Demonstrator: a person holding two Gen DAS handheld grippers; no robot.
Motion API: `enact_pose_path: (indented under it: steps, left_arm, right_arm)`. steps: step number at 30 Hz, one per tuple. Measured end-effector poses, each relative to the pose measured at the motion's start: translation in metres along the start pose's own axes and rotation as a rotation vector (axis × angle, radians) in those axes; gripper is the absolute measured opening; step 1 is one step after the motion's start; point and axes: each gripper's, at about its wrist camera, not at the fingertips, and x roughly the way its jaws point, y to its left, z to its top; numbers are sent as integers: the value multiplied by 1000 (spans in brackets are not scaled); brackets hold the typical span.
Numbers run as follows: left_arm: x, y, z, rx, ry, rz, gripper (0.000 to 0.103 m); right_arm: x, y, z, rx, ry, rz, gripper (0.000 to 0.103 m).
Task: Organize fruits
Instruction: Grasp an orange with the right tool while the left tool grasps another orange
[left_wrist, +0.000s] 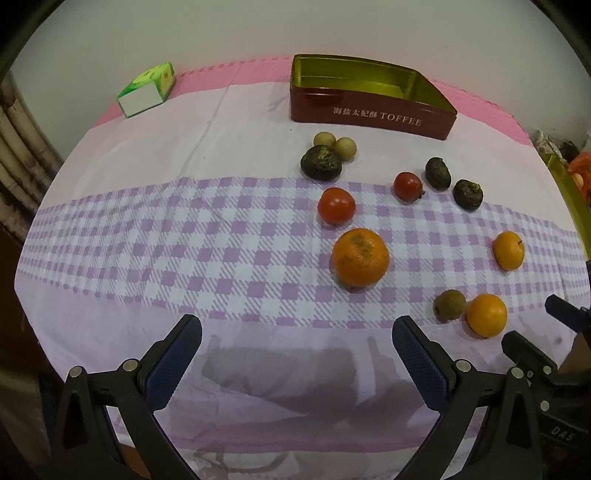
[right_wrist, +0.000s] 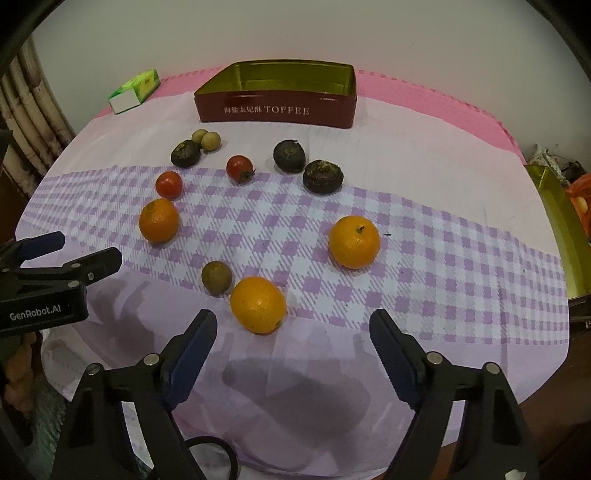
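Near table edge, both grippers (left_wrist: 297, 341) (right_wrist: 293, 330) spread, orange (right_wrist: 258, 304) just ahead.

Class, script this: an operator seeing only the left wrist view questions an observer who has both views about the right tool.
Operator: Only a bit of the right tool shows at the edge of my view. Is it open?
Observer: Yes, the right tool is open and holds nothing.
Operator: What lies nearest it?
Observer: An orange, resting on the cloth just ahead of its fingertips, untouched.
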Motion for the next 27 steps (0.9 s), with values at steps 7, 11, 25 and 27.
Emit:
enact_pose_path:
  steps: [7, 11, 25, 27]
  left_arm:
    - [7, 0, 1, -2, 20, -4, 101]
    - [12, 1, 3, -1, 33, -6, 97]
    - [32, -8, 12, 51, 48, -10, 93]
    - [35, -11, 15, 64, 47, -17, 93]
  right_arm:
    - [11, 4, -1, -17, 43, 19, 72]
    - [19, 7, 2, -35, 67, 23, 67]
    - [44, 24, 9, -96, 114, 45, 41]
    - [47, 26, 9, -99, 113, 44, 38]
